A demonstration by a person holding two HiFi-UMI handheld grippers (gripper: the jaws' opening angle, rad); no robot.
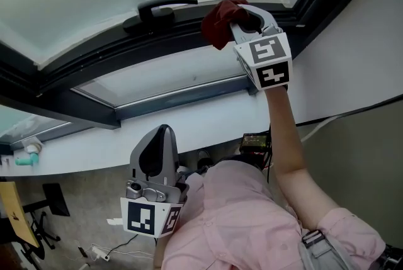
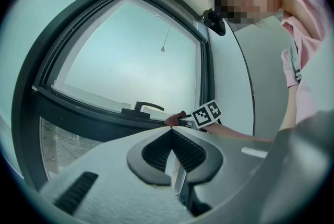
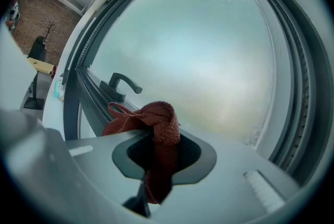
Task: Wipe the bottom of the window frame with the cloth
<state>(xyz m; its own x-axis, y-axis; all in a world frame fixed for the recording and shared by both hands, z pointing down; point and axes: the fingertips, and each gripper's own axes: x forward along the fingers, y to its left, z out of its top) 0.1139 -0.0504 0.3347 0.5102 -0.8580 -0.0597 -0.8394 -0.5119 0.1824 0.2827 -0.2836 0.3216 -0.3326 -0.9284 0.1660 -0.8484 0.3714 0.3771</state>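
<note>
A dark red cloth (image 1: 221, 21) is bunched in my right gripper (image 1: 242, 18), which is shut on it and held up against the dark bottom rail of the window frame (image 1: 101, 55), just right of the black handle (image 1: 165, 9). In the right gripper view the cloth (image 3: 155, 134) spills out between the jaws, with the handle (image 3: 120, 84) to its left. My left gripper (image 1: 157, 152) hangs low near the person's chest, shut with nothing in it. From the left gripper view the cloth (image 2: 175, 119) and the right gripper's marker cube (image 2: 207, 114) show far off.
A white sill (image 1: 208, 121) runs below the window frame. A small teal and white object (image 1: 26, 155) lies on the sill at far left. A yellow board (image 1: 14, 212) and black stands are on the floor at lower left. White wall (image 1: 359, 48) borders the frame's right side.
</note>
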